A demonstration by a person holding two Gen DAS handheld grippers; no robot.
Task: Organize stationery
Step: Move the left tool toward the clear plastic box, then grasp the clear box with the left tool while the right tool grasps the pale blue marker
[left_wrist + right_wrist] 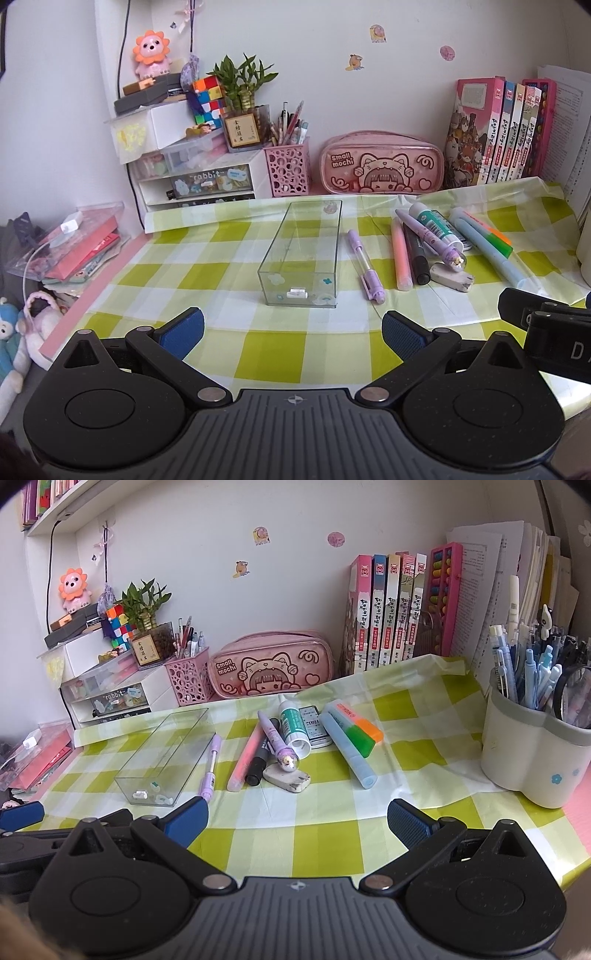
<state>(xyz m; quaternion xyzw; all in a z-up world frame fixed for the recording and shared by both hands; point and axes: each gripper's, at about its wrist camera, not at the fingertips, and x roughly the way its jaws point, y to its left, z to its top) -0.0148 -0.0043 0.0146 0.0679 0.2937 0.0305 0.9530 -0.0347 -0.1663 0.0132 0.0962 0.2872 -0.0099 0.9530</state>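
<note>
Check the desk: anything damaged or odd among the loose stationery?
The white eraser is chipped and smudged dark at one end. The purple pen lies askew across other pens, its end resting on the eraser. The clear box holds no pens.

The pink pencil case (382, 162) at 12 o'clock carries the words "Small mochi". The drawer organizer (207, 182) at 10 o'clock reads "rabbit". At 3 o'clock, the black right gripper body (554, 343) shows the letter "D".
</note>
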